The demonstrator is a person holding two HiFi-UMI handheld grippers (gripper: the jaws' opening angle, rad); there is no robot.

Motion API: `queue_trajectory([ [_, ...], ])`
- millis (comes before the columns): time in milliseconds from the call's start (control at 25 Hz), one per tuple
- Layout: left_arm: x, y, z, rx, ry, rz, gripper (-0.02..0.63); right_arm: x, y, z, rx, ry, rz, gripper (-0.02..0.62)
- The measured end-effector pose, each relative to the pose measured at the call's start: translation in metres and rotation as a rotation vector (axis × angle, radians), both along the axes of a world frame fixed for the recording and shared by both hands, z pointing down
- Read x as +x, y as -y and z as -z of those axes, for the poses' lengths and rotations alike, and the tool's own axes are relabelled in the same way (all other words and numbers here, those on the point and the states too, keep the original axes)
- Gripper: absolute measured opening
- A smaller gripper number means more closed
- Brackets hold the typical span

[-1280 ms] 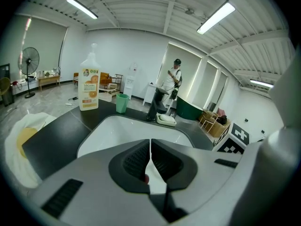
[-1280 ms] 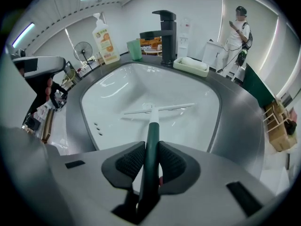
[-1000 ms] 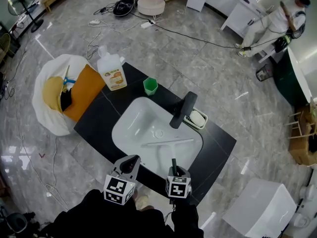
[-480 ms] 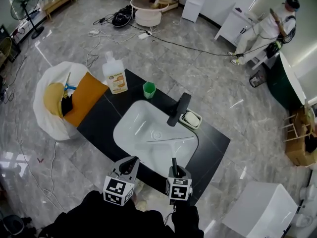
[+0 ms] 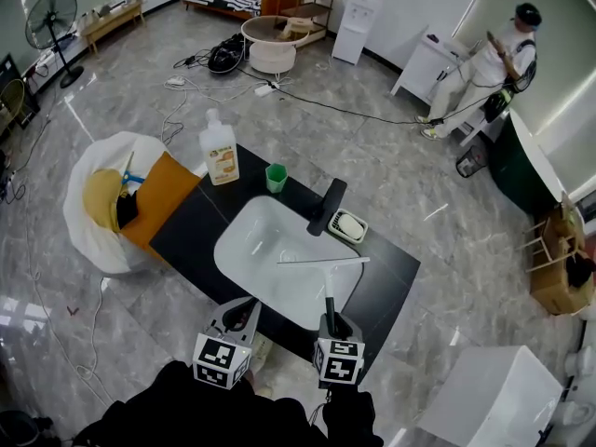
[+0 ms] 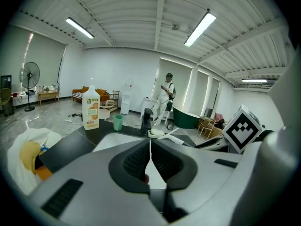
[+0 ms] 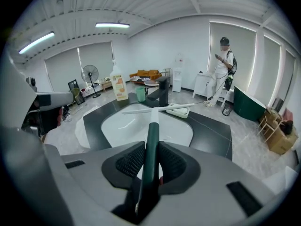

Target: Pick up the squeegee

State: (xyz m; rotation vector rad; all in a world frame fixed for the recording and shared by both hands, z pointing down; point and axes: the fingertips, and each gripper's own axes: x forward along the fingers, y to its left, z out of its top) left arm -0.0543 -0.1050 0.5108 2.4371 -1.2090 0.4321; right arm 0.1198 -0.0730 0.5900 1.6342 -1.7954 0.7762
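The basin [image 5: 250, 250] lies open; faucet [image 5: 326, 207], soap dish [image 5: 346, 227] and cup [image 5: 276, 178] stand beyond its far rim.

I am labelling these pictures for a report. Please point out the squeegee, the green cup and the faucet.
squeegee [image 5: 323, 261]: head view, on its long white blade.
green cup [image 5: 276, 177]: head view, on its side wall.
faucet [image 5: 326, 207]: head view, on the middle of its black spout.

The left gripper [image 6: 150, 147] has its jaws pressed together, nothing between them. Past them lies a black counter [image 6: 68, 145] with a white sink [image 6: 113, 138], an orange-labelled bottle [image 6: 91, 109], a green cup [image 6: 118, 122], a black tap [image 6: 146, 120], a soap dish [image 6: 156, 133] and the pale blade of the squeegee [image 6: 170, 133]; a person [image 6: 165, 95] stands far behind
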Motion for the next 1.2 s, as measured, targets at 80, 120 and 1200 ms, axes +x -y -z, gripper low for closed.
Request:
queue_trajectory([
  [80,0.0,-0.009,0.007,0.015,-0.001,-0.002,0.031,0.001,-0.008,0.012,0.03,0.005,-0.007,0.107],
  [120,0.001,-0.014,0.01,0.022,-0.002,-0.004,0.031,0.001,-0.013,0.017,0.046,0.007,-0.011,0.107],
  [1200,0.023,-0.186,0.075,0.188,-0.028,-0.087,0.031,0.019,-0.204,0.109,0.332,0.038,-0.109,0.107],
])
